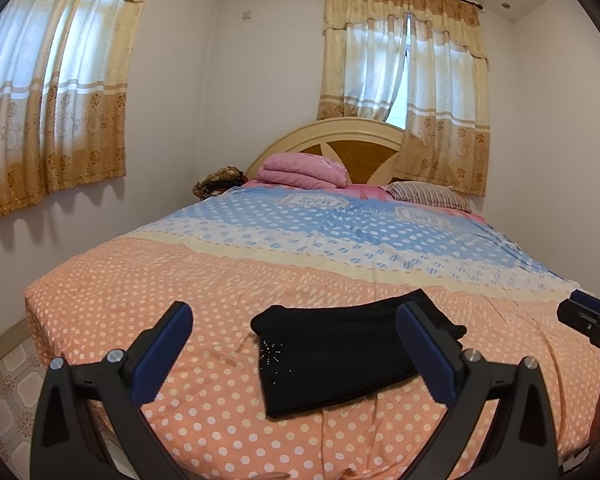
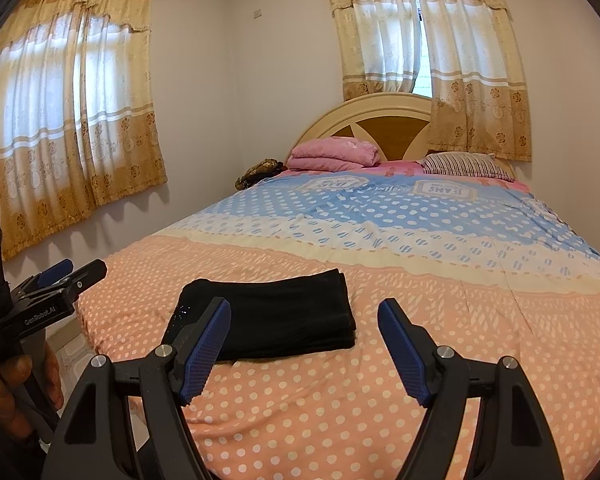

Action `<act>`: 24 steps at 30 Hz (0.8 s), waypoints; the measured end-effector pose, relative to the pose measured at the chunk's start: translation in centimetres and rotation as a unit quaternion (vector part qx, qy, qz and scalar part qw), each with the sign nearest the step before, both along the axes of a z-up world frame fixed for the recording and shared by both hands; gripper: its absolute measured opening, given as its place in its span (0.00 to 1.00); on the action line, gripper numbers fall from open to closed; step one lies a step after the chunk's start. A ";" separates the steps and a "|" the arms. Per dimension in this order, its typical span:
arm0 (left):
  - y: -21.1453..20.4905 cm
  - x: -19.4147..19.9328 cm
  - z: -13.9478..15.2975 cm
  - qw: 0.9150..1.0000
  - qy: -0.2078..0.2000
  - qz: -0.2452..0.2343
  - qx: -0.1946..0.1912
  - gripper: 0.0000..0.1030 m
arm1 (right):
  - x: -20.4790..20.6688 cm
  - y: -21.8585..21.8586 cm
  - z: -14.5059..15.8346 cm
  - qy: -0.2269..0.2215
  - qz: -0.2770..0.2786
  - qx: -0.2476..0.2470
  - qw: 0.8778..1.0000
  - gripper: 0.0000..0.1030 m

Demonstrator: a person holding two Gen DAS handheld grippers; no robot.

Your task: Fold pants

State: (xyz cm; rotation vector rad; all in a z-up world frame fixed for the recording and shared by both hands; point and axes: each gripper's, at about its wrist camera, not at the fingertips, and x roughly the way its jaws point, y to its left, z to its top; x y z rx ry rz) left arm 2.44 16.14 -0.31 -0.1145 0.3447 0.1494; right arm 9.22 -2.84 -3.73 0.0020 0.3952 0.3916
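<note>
The black pants (image 1: 340,348) lie folded into a compact rectangle on the orange polka-dot bedspread (image 1: 220,280) near the foot of the bed; small sparkly studs show on one corner. They also show in the right wrist view (image 2: 276,316). My left gripper (image 1: 294,320) is open and empty, held back above the pants. My right gripper (image 2: 304,316) is open and empty, to the right of the pants. The right gripper shows at the right edge of the left wrist view (image 1: 588,316), and the left gripper at the left edge of the right wrist view (image 2: 60,276).
The bed runs back to a curved wooden headboard (image 1: 340,136). A folded pink blanket (image 1: 300,170) and a striped pillow (image 1: 428,194) lie at its head. Curtained windows (image 1: 48,92) are on the left and back walls. Tiled floor (image 1: 4,392) lies left of the bed.
</note>
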 end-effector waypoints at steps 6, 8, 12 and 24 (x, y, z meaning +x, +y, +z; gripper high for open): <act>0.3 0.2 -0.1 1.000 0.007 0.002 -0.007 1.00 | 0.0 0.1 0.0 0.000 0.004 -0.003 1.000 0.75; 0.3 0.2 -0.1 1.000 0.008 0.002 -0.010 1.00 | 0.0 0.2 0.0 -0.001 0.006 -0.004 1.000 0.75; 0.3 0.3 -0.1 1.000 0.009 0.004 -0.008 1.00 | -0.1 0.4 0.0 -0.001 0.009 -0.007 1.000 0.75; 0.6 0.5 -0.6 1.000 0.010 0.011 0.000 1.00 | -0.3 0.8 -0.4 0.002 0.016 -0.016 1.000 0.75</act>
